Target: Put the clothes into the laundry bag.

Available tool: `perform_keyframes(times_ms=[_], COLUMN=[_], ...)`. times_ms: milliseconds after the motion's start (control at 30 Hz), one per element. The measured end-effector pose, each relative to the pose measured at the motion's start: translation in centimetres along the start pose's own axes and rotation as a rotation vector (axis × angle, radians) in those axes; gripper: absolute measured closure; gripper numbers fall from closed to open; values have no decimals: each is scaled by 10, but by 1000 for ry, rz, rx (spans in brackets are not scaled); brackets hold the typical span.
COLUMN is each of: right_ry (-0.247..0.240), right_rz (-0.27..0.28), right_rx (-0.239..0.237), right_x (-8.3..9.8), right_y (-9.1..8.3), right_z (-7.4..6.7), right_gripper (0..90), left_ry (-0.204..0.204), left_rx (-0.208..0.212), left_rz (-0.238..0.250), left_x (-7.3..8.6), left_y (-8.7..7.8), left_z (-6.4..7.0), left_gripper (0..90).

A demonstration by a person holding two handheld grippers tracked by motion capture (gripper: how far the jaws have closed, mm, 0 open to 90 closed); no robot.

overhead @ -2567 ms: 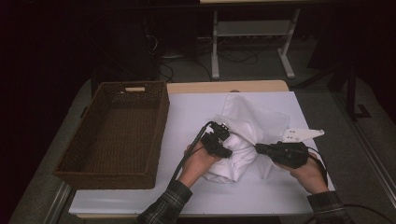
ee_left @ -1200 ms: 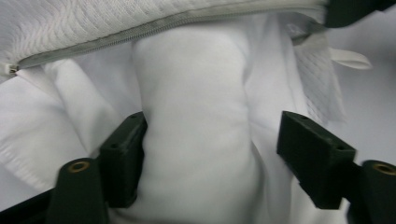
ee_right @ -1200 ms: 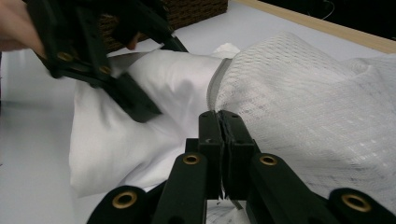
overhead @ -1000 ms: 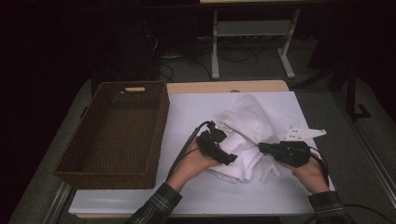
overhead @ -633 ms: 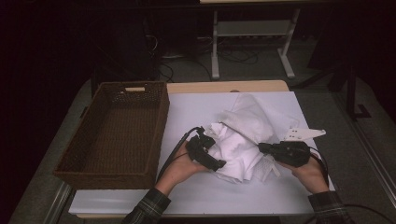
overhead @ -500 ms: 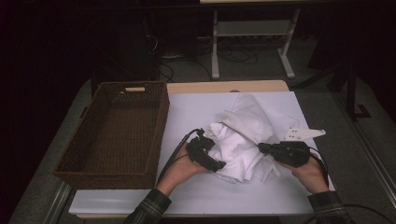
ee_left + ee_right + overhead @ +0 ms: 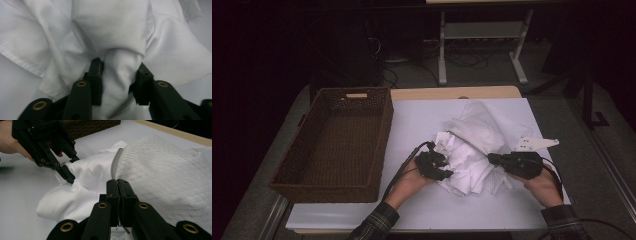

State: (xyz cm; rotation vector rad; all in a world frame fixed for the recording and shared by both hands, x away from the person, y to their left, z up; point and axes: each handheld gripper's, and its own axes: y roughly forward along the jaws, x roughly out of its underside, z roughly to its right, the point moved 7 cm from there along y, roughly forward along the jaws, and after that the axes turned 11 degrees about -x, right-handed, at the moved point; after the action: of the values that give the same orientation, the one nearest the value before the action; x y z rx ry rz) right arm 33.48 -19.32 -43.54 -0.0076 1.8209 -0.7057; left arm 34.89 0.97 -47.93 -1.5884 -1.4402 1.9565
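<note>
A crumpled white garment (image 7: 477, 145) with a mesh lining and a zip lies on the white table (image 7: 422, 120), right of centre. My left gripper (image 7: 446, 172) is at the garment's left edge. Its jaws have just been closing, and in the left gripper view they (image 7: 120, 73) squeeze a thick fold of the white cloth (image 7: 110, 30). My right gripper (image 7: 492, 158) is at the garment's right side; its jaws (image 7: 118, 186) are shut on a thin edge by the zip (image 7: 114, 162). The left gripper (image 7: 71, 168) also shows in the right gripper view, biting the cloth.
A deep brown wicker basket (image 7: 337, 140) stands on the left part of the table, with nothing visible inside. A wooden strip (image 7: 452, 93) runs along the far edge. Behind the table, a metal stand (image 7: 482, 35) and cables are on the dark floor.
The left gripper came down and to the left, from the top of the garment to its left edge, and closed on a fold. The right gripper stayed put, shut on the cloth.
</note>
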Motion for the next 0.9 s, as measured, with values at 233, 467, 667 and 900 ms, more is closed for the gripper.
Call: perform_keyframes(times_ms=[233, 467, 667, 900], right_ry=[-1, -3, 6, 8], right_rz=[0, -5, 4, 12], right_rx=[-1, 3, 19, 19], right_x=[0, 0, 1, 1], right_y=[1, 1, -4, -5], right_z=[0, 0, 3, 4], right_gripper=[875, 875, 875, 875], left_ry=[12, 15, 1, -3], left_rx=[33, 76, 90, 70], left_rz=[19, 58, 70, 118], left_x=[-5, -20, -26, -33], left_y=[1, 6, 11, -1], left_z=[13, 33, 38, 33], left_gripper=[735, 743, 726, 749])
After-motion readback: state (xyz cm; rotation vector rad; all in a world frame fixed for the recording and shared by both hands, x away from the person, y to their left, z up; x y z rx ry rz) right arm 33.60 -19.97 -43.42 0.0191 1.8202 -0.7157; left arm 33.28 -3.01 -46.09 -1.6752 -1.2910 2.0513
